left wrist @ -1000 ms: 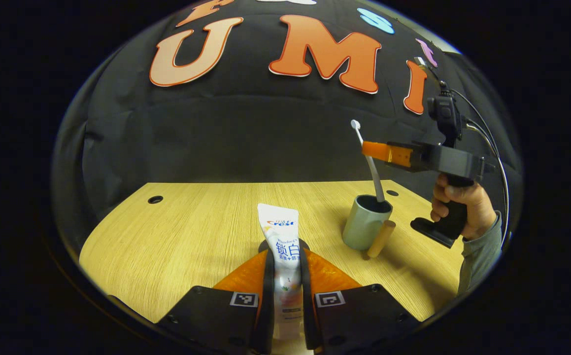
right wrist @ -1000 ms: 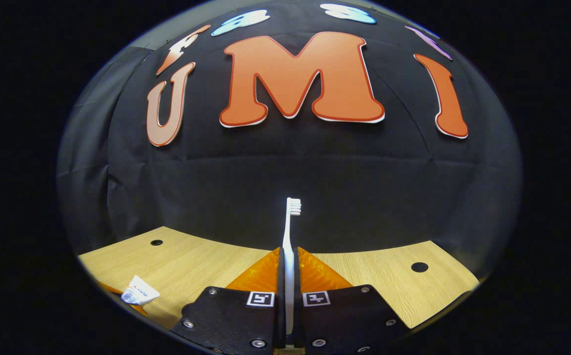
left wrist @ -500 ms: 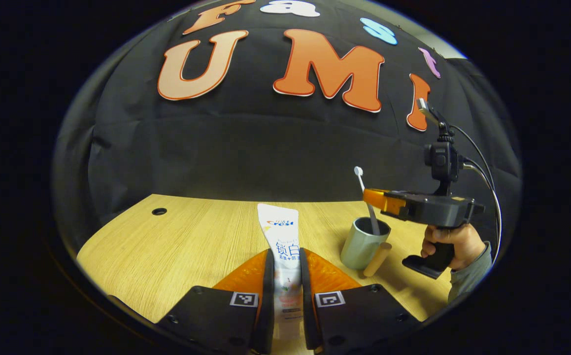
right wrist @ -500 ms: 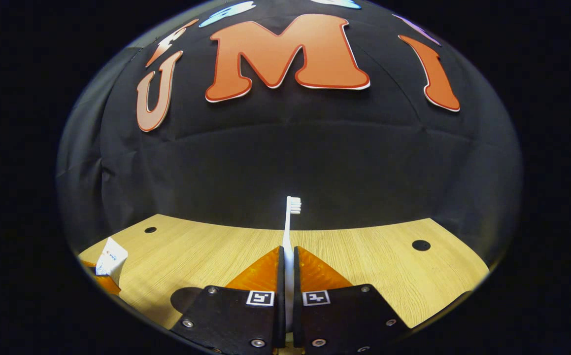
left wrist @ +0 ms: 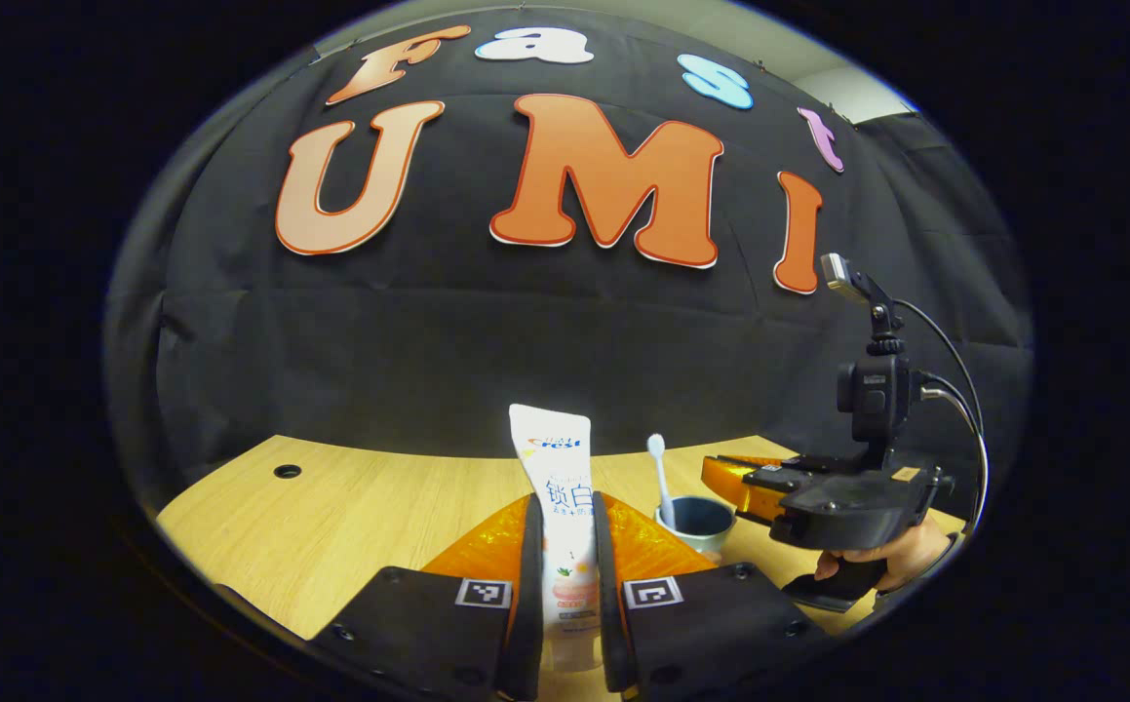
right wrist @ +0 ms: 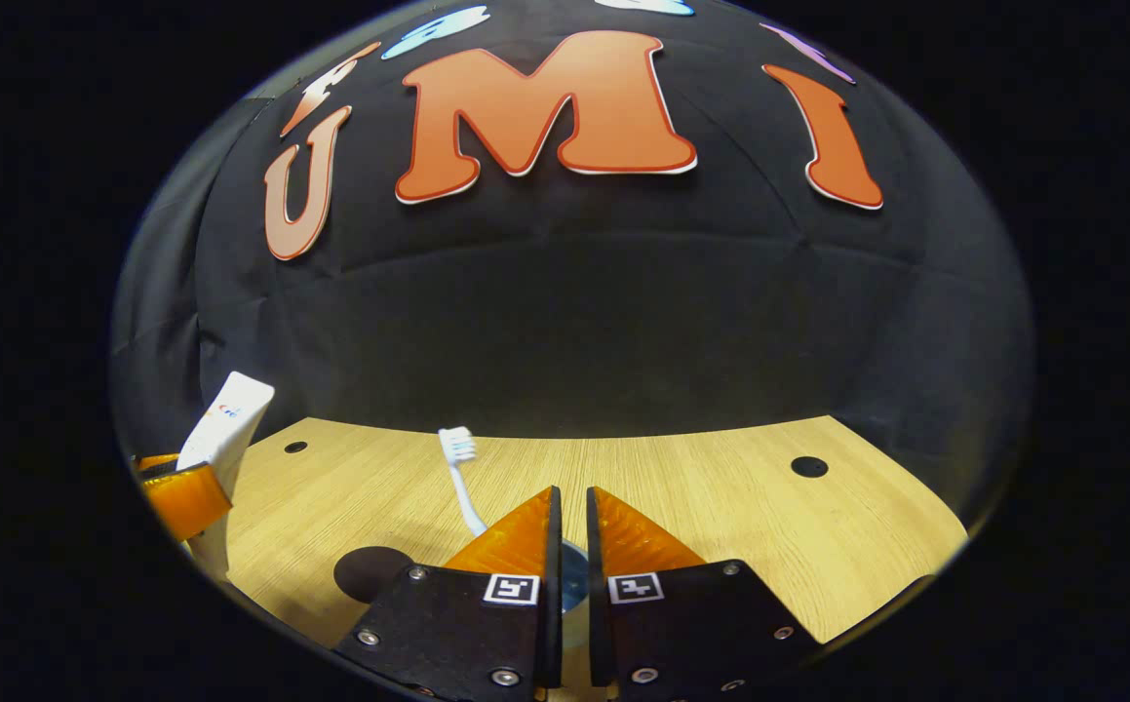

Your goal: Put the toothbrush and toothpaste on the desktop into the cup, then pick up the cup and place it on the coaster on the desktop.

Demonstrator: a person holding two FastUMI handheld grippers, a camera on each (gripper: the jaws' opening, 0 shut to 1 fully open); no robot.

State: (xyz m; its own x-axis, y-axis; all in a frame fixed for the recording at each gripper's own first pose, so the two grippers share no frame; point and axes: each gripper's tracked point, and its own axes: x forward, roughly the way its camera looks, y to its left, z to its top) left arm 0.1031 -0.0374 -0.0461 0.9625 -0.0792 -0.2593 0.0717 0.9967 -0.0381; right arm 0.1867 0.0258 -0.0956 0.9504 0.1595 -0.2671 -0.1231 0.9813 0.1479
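My left gripper [left wrist: 563, 499] is shut on the white toothpaste tube [left wrist: 553, 458], which stands up between its fingers above the wooden desk [left wrist: 350, 517]. To its right is the grey-green cup [left wrist: 696, 522] with the white toothbrush [left wrist: 660, 473] leaning inside it. The right gripper [left wrist: 735, 478] hovers just over the cup, held by a hand [left wrist: 881, 561]. In the right gripper view my right gripper [right wrist: 569, 492] stands slightly open with nothing between its fingers. The cup [right wrist: 574, 575] is below it, and the toothbrush [right wrist: 459, 478] leans left. A dark round coaster [right wrist: 370, 570] lies left of the cup.
The desk [right wrist: 720, 497] has small round holes at its far corners [right wrist: 808, 466] [left wrist: 287, 471]. The left gripper with the toothpaste [right wrist: 223, 439] shows at the left edge of the right gripper view. Black cloth closes the back.
The right gripper lowered the toothbrush into the cup and let it go; the brush now leans free. The left gripper rose and tilted up, still holding the toothpaste.
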